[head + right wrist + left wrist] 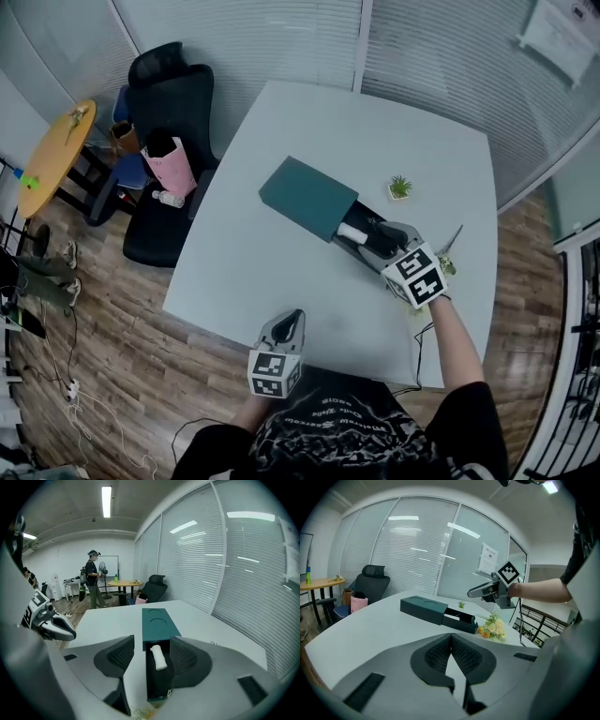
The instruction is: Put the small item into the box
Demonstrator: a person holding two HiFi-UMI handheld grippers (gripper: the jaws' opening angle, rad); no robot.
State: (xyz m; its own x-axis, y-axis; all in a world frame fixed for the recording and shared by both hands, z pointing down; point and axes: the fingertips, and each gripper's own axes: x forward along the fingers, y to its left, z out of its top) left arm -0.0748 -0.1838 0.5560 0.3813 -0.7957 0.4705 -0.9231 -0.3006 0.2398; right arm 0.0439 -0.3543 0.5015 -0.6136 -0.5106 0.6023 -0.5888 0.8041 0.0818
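right gripper view: white roll (158, 657) inside box (158, 620).

The teal box (307, 197) looks matt, like card. The white table (246, 272) is smooth and matt. The floor (122, 337) is of wood planks.

This is an office, likely a meeting room. Glass partition walls hung with horizontal blinds (253, 37) close in a large white table (281, 253), and a printed sheet (489, 559) is stuck to one pane. A black swivel chair (173, 94) stands at the table's far corner beside a round wooden side table (56, 155) on wood-look flooring (112, 375). A strip light (106, 501) runs along the ceiling, and a person (92, 581) stands in the open area beyond.
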